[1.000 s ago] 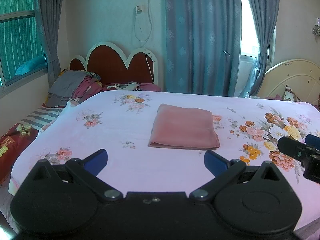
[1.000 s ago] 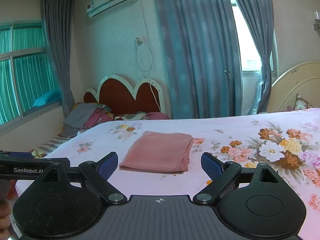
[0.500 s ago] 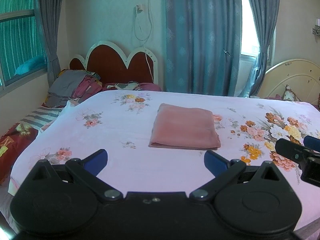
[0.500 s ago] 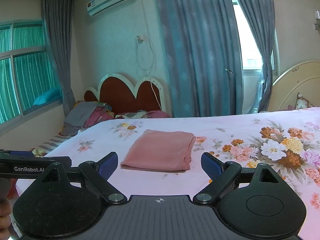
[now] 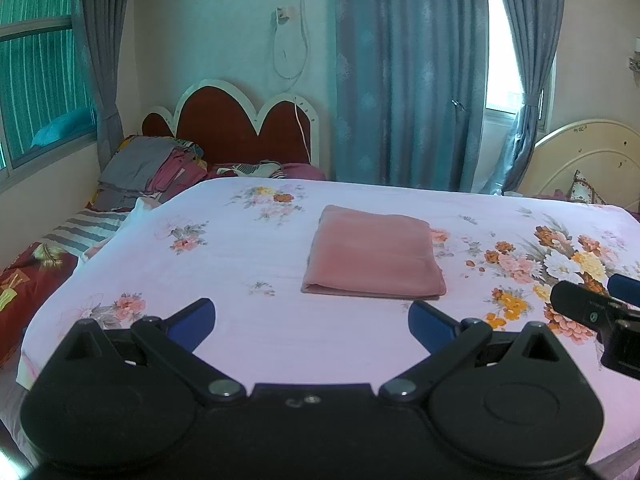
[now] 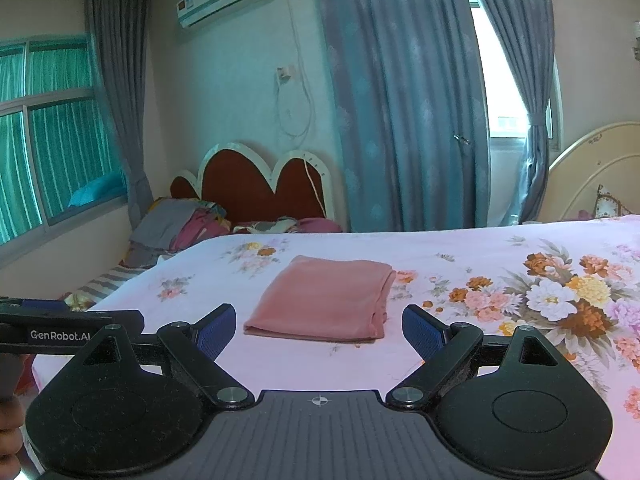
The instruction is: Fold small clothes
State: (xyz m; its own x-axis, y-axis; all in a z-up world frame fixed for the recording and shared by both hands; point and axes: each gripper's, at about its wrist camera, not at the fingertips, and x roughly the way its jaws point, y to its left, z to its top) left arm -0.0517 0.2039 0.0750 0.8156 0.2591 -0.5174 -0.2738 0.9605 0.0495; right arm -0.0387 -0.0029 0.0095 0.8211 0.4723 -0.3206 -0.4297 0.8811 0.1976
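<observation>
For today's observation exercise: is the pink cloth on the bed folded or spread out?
Folded: the pink cloth lies as a neat rectangle with layered edges.

I see my left tongs (image 5: 312, 322) standing wide apart above the near edge of the bed (image 5: 240, 280), with nothing between them. A folded pink cloth (image 5: 374, 256) lies flat on the flowered sheet, a little beyond the tips. My right tongs (image 5: 592, 304) come in at the right edge.

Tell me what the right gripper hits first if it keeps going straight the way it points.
Probably the floral bedsheet just short of the folded pink cloth, then the cloth itself. The right gripper is open with nothing between its jaws; depth is uncertain.
</observation>
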